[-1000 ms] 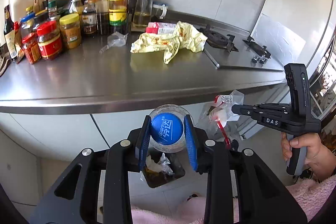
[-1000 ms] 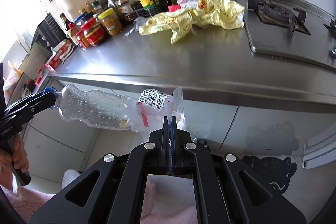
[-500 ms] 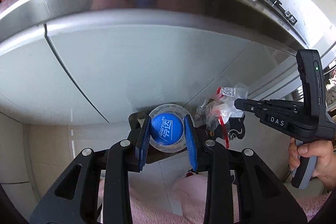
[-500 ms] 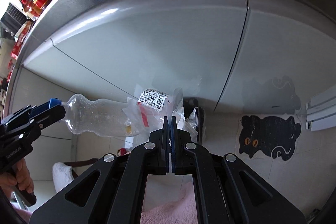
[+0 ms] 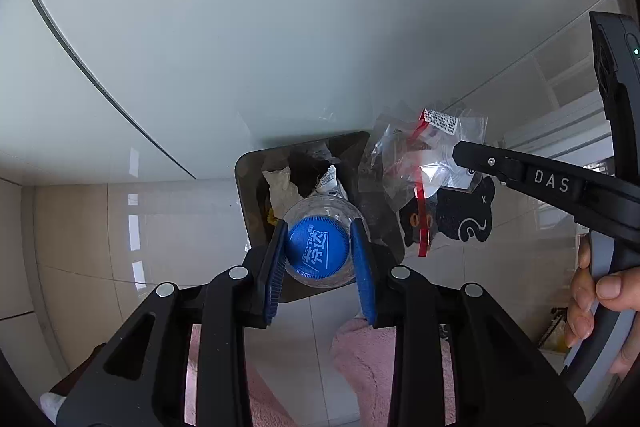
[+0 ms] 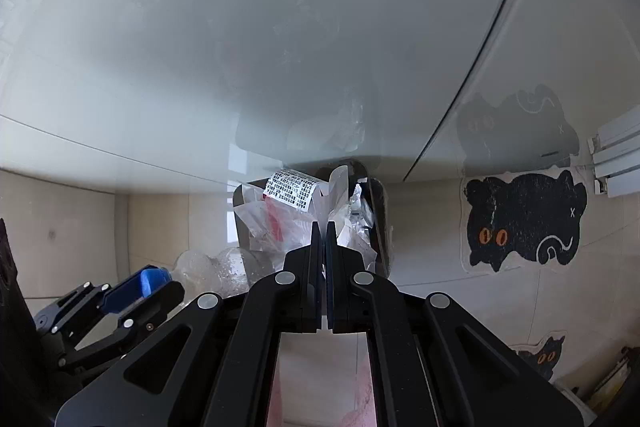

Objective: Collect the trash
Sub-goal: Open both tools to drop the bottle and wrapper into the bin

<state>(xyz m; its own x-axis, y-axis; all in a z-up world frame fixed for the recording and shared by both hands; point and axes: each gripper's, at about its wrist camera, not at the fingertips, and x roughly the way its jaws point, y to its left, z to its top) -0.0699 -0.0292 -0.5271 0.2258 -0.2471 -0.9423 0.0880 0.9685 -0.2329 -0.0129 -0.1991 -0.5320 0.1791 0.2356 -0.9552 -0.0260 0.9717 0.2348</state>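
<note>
Both jaws point steeply down at the floor, because that is where the trash bin [image 5: 256,195] stands, tight against the pale cabinet front [image 5: 280,27]. Its dark rectangular mouth faces up at me with crumpled paper already inside, so I judge this is the drop step. Beside the bin a black cat mat [image 6: 524,223] lies on the tiles. My left gripper [image 5: 318,259] is closed on the blue cap [image 5: 318,247] of the clear plastic bottle [image 5: 320,203], which hangs body-down over the opening; gripping the cap lets the long body fall straight in once I let go. My right gripper [image 6: 323,239] is pinched fully together on the thin clear wrapper [image 5: 416,159] with its red strip and printed label, held at the bin's far rim. Such film is light and may drift wide, so it probably wants to be over the middle first.
</note>
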